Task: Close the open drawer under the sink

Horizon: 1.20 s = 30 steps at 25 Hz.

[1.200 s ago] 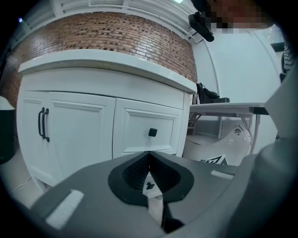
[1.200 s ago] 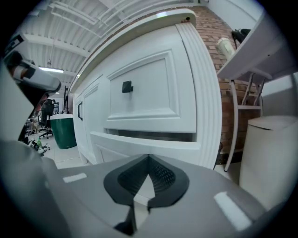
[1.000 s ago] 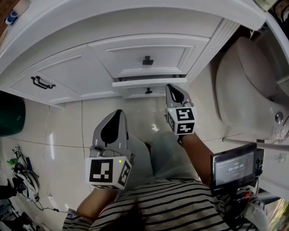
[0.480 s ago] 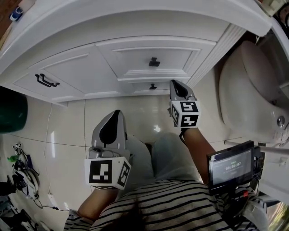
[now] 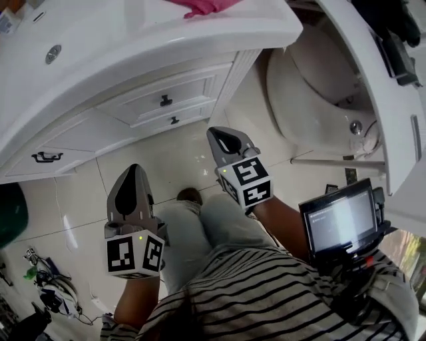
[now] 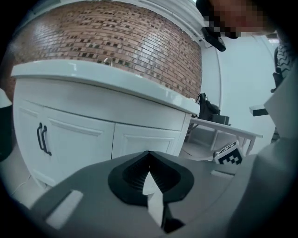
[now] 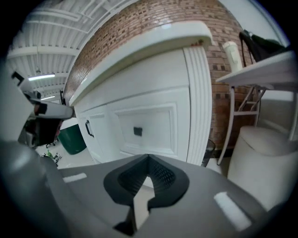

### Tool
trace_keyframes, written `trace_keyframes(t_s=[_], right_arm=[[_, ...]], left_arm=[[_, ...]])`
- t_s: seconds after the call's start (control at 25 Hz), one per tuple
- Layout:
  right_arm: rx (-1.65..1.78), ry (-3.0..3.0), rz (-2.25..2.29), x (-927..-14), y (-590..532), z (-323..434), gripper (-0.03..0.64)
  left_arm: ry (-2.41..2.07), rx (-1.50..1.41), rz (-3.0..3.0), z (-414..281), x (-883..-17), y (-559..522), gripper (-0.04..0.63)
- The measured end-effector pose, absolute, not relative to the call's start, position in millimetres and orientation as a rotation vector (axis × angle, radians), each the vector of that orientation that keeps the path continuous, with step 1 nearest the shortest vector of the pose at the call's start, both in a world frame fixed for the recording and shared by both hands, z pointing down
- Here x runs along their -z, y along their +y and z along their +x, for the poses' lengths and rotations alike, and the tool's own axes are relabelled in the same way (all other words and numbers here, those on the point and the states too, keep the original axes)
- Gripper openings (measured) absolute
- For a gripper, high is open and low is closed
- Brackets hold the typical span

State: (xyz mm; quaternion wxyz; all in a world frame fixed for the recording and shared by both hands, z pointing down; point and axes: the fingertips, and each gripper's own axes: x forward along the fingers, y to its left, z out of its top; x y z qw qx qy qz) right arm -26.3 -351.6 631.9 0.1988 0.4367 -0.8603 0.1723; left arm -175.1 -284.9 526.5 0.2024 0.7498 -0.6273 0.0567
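One big white vanity cabinet (image 5: 100, 126) is filling the upper left of my head view, and the white bench (image 5: 153, 33) on top of it is carrying a pink cloth (image 5: 206, 5) at the frame's top edge. Glossy pale floor tiles (image 5: 173, 160) are spreading out below the cabinet. A white toilet (image 5: 313, 100) is standing just beside the cabinet's right end. A green bin (image 5: 8, 213) is showing at the far left.

I am watching the person in a striped shirt (image 5: 266, 293) looking steeply down, with a small lit screen (image 5: 341, 218) sitting at their right side.

The left hand-held gripper (image 5: 131, 174) is hovering over the floor, well apart from the cabinet; in its own view its jaws are pressed together with nothing between them. The right hand-held gripper (image 5: 216, 135) is hanging nearer the cabinet's right corner but not touching it, and its jaws are likewise pressed together and carrying nothing.

The drawer (image 5: 183, 118) under the sink is sitting low in the cabinet front, flush with the panels around it, just below a taller drawer front (image 5: 193, 90). Each is wearing a small black knob (image 5: 174, 120); a black bar handle (image 5: 41, 157) is marking the door further left.
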Motion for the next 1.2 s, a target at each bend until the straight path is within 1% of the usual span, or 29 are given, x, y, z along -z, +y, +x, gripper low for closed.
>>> trace_keyframes(t_s=[0.16, 0.36, 0.64, 0.84, 0.96, 1.2], right_arm=[[-0.391, -2.451, 1.278, -507.9, -323.4, -11.8, 0.002], [-0.27, -2.548, 1.194, -362.7, -269.1, -7.5, 0.002], [-0.299, -2.649, 1.117, -218.6, -169.3, 17.7, 0.002], [-0.295, -2.745, 1.044, -169.3, -111.5, 36.7, 0.002], [-0.272, -2.772, 1.053, -160.3, -92.3, 44.8, 0.002], [-0.28, -2.787, 1.146, -137.5, -50.3, 46.5, 0.002]], left_arm=[[-1.712, -0.14, 2.086, -165.6, -453.7, -268.2, 0.017], [-1.725, -0.162, 2.082, -158.4, -345.7, -219.4, 0.017], [-1.771, -0.183, 2.084, -125.0, -211.8, -130.4, 0.017], [-1.853, -0.206, 2.13, -98.9, -163.5, -82.0, 0.017], [-1.911, -0.205, 2.138, -90.8, -152.9, -59.0, 0.017], [-1.892, -0.179, 2.177, -89.6, -138.4, -14.7, 0.017]])
